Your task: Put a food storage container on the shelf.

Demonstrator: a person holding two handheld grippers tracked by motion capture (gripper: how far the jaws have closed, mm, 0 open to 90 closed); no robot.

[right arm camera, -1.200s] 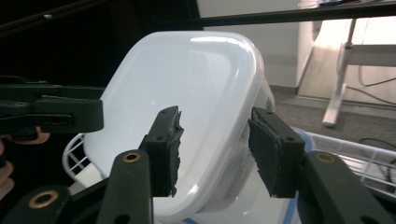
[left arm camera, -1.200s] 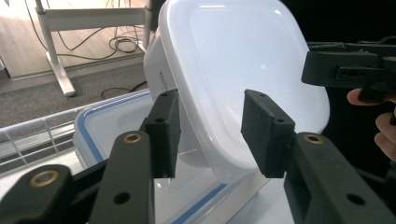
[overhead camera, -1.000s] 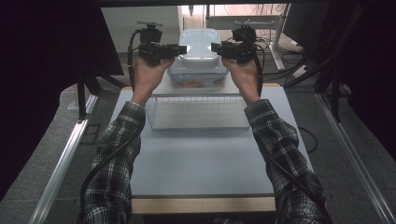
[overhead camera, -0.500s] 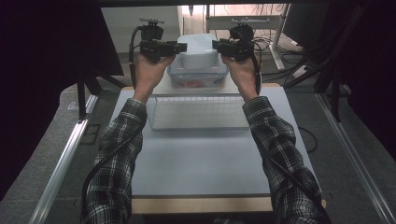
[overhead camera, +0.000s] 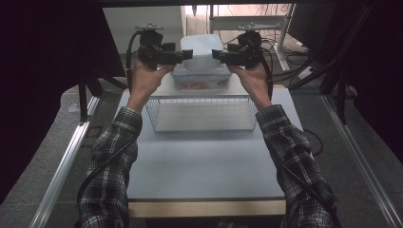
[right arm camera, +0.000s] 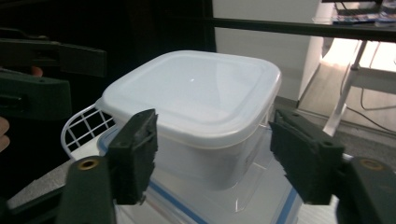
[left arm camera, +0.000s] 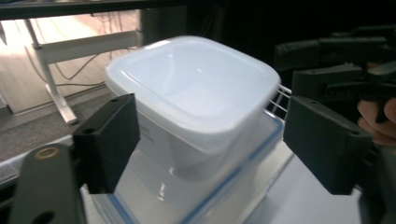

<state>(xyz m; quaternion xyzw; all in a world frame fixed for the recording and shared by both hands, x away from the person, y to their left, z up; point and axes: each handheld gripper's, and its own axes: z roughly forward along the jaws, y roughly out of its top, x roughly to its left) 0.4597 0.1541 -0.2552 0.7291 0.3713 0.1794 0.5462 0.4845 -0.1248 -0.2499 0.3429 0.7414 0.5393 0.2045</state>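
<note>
At upper centre of the high view, the left tongs point(overhead camera: 186, 53) and right tongs point(overhead camera: 218, 54) flank the white tub point(overhead camera: 201, 47), both wide open and holding nothing. The tub sits on a blue-rimmed box point(overhead camera: 200, 81) behind the wire basket point(overhead camera: 202, 113). I'd close both evenly on opposite walls under the lid rim, then lift straight up.

Left tongs point(left arm camera: 210, 144): jaws spread wide, flanking the white lidded tub point(left arm camera: 196, 93) without contact. The tub sits on a clear blue-rimmed container point(left arm camera: 233, 191). The right tongs point(left arm camera: 327, 60) appear at upper right, beside white wire mesh point(left arm camera: 279, 98).
</note>
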